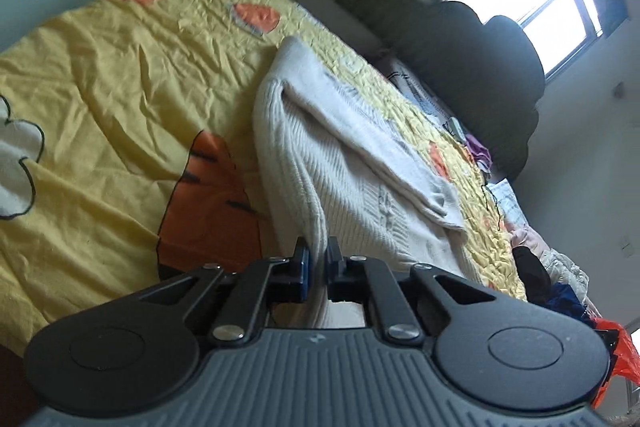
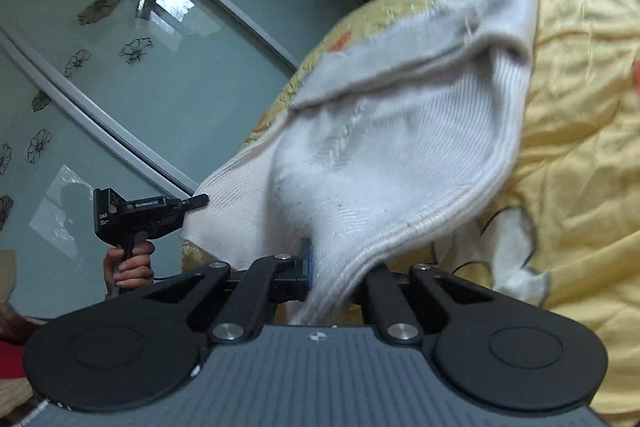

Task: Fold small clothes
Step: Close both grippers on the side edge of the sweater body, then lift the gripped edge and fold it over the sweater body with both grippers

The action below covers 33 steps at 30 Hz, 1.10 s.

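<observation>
Now your cream ribbed knit sweater lies partly folded on the bed, one sleeve laid across its body, its near hem lifted off the crumpled yellow quilt with orange carrot prints. Dark cushions sit by the window beyond, loose clothes at the bed's far edge, a frosted sliding door to the side. Your left gripper has its jaws pinched narrow on one hem corner; your right gripper clamps the ribbed hem at the other.
</observation>
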### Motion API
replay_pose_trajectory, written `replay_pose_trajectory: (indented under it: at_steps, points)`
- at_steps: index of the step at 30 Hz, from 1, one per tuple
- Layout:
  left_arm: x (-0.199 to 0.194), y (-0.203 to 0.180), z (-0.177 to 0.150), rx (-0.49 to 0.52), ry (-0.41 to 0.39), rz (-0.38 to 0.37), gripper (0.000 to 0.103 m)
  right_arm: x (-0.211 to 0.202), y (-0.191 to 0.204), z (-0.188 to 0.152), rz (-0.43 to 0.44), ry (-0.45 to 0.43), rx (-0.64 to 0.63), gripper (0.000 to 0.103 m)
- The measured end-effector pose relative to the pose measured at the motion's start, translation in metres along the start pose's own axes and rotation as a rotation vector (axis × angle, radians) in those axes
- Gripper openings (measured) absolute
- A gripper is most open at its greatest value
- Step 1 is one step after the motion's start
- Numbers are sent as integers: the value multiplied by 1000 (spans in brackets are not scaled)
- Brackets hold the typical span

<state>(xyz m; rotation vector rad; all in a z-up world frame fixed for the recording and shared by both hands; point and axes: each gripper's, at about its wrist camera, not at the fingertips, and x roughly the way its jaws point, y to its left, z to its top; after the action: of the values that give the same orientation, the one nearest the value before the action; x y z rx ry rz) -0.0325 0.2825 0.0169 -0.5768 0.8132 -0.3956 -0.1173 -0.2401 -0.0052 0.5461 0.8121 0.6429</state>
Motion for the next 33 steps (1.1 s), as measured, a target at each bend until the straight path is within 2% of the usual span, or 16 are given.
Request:
replay_pose_trajectory:
  at_steps: [4, 6, 8, 9, 11, 12, 15, 16, 17, 19, 20, 22, 29, 33]
  points:
    - [12, 9, -10, 30, 53, 108, 7, 28, -17, -17, -3, 106, 70, 11]
    - [22, 20, -17, 30, 87, 101, 8, 46, -26, -27, -12, 145, 114, 13]
    - [30, 30, -21, 22, 98, 126, 9, 54, -33, -34, -11, 161, 151, 22]
    - [31, 34, -22, 27, 98, 113, 9, 57, -34, -34, -6, 166, 156, 25]
    - [35, 40, -21, 11, 106, 99, 10, 61, -33, -33, 37, 158, 160, 43]
    - [38, 42, -20, 3, 111, 96, 10, 62, -30, -31, 45, 153, 148, 44]
    - [49, 43, -19, -15, 125, 70, 16, 72, -19, -25, 15, 162, 89, 40]
    - [50, 42, -18, -13, 123, 65, 16, 76, -17, -24, 2, 178, 70, 24]
    - [51, 39, -18, -4, 127, 68, 16, 80, -14, -23, -9, 193, 49, 14]
    - [51, 41, -15, -38, 134, 72, 14, 83, -6, -22, -15, 211, -1, 14]
    - [49, 42, -14, -58, 130, 73, 9, 81, -2, -21, -9, 213, -18, 14]
    - [43, 42, -11, -84, 108, 78, 9, 76, 4, -16, 16, 198, -32, 14]
    - [3, 21, 10, -118, -72, -26, 8, 46, 26, 18, 75, 72, -100, 13]
    - [-1, 12, 21, -118, -129, -59, 8, 42, 28, 34, 95, 15, -114, 13]
